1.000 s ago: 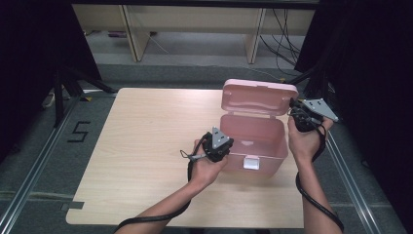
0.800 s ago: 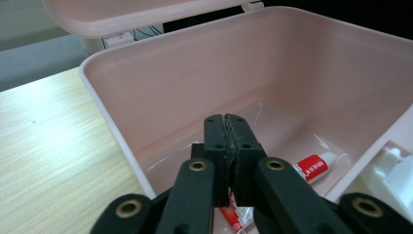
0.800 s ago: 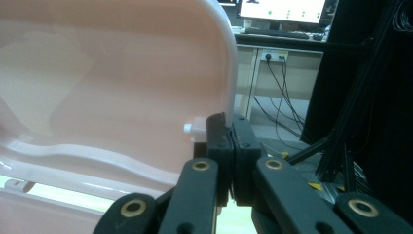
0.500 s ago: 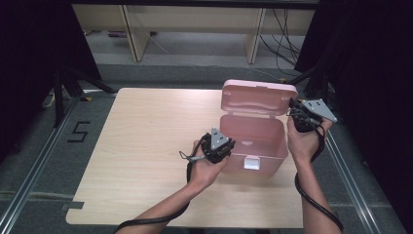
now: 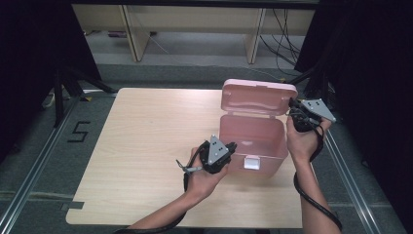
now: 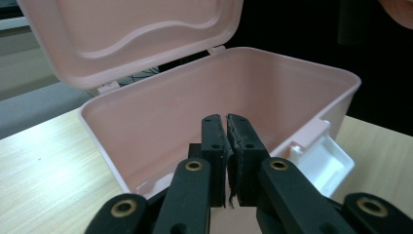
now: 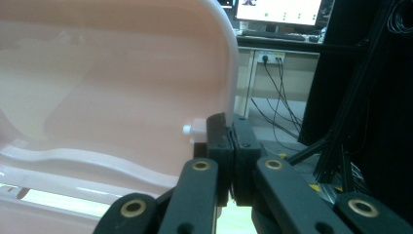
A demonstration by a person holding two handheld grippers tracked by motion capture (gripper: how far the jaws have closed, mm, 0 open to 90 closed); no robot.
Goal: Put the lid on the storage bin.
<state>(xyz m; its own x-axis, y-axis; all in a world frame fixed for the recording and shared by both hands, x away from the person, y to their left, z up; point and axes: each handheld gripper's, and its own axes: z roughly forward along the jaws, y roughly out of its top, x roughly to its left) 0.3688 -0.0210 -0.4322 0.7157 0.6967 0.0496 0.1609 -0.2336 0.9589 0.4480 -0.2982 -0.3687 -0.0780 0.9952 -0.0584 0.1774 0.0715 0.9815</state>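
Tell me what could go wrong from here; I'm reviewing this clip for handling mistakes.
1. The right claw is shut on the edge of the lid, which stands open. If that thin edge slips out, the lid may drop.
2. The left claw is shut on the front wall of the pink box. Opposing pulls could tip the box or strain its hinges.

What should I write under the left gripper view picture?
Left gripper, shut, at the front wall of an empty pink box with raised lid.

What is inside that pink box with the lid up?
Nothing shows inside the pink box: its back and side walls are bare. The left hand-held gripper and the near wall hide the floor, so that part stays unknown.
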